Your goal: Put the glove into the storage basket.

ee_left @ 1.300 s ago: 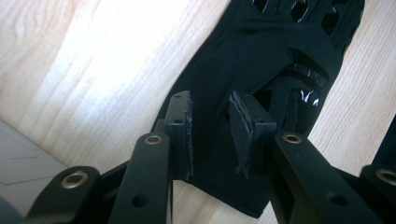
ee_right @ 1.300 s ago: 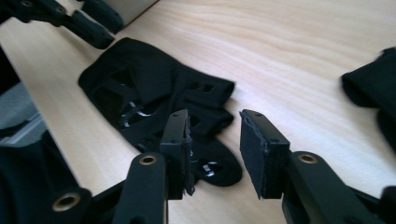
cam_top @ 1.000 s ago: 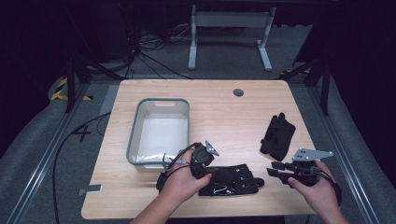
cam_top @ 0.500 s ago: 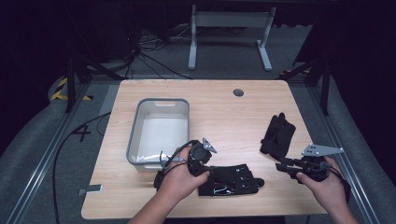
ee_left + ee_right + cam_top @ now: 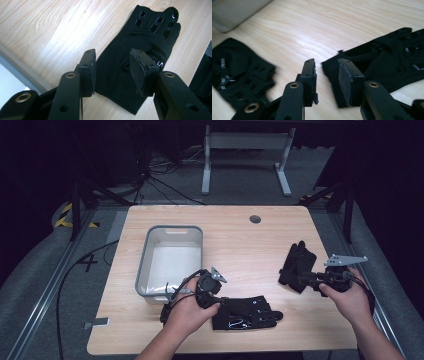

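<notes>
Pale wood table [image 5: 240, 235] carries a grey bin [image 5: 172, 257] and 2 black gloves: near glove [image 5: 245, 312] just right of the bin's front corner, far glove [image 5: 296, 266] well right. Left gripper [image 5: 112, 72], jaws just opening, straddles the near glove's cuff without pressing; right gripper [image 5: 327, 80], jaws closing yet apart, reaches the far glove's edge.

I'm working in a lab: pale wooden table [image 5: 240, 235] on dark carpet, tangled black cables [image 5: 160, 185], yellow-black hazard tape [image 5: 65, 215].

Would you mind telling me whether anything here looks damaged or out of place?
Nothing is spilled or broken. The pad on the left gripper looks frayed along its edge. The near glove lies flat; the far glove is bunched. The bin sits square.
</notes>
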Tool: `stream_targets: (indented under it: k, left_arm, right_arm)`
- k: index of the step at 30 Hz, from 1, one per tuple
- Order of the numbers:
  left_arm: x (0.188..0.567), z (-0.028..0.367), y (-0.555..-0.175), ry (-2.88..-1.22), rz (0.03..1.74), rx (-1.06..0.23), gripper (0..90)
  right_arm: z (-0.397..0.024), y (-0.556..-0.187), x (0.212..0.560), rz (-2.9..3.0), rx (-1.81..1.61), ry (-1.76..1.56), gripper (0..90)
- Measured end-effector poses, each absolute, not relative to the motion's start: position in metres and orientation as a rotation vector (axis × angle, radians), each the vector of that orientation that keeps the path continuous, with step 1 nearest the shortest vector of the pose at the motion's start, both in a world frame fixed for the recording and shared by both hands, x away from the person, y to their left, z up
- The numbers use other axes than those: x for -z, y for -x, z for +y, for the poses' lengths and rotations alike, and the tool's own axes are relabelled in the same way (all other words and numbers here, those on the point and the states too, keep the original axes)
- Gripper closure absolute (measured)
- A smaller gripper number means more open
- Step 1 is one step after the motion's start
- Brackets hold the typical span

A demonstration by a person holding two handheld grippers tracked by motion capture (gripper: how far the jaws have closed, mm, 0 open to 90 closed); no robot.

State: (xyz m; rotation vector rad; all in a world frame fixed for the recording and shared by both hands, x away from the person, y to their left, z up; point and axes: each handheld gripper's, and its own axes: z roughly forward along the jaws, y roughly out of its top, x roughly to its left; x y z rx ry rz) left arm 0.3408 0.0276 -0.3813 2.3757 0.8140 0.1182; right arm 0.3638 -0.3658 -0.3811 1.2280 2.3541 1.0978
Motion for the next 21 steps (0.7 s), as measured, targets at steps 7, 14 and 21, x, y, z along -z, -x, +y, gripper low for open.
stream_targets:
  k: [7, 14, 21]
  left_arm:
    - [0.384, 0.035, -0.337, -2.374, 0.834, -0.112, 56.4]
    - [0.386, 0.042, -0.333, -2.36, 0.864, -0.128, 56.0]
    - [0.389, 0.048, -0.33, -2.363, 0.894, -0.127, 55.4]
  right_arm:
    - [-0.372, -0.403, 0.381, 2.401, -1.01, -1.243, 67.1]
    - [-0.373, -0.438, 0.385, 2.412, -0.943, -1.249, 66.1]
    - [-0.37, -0.463, 0.404, 2.44, -0.857, -1.288, 59.0]
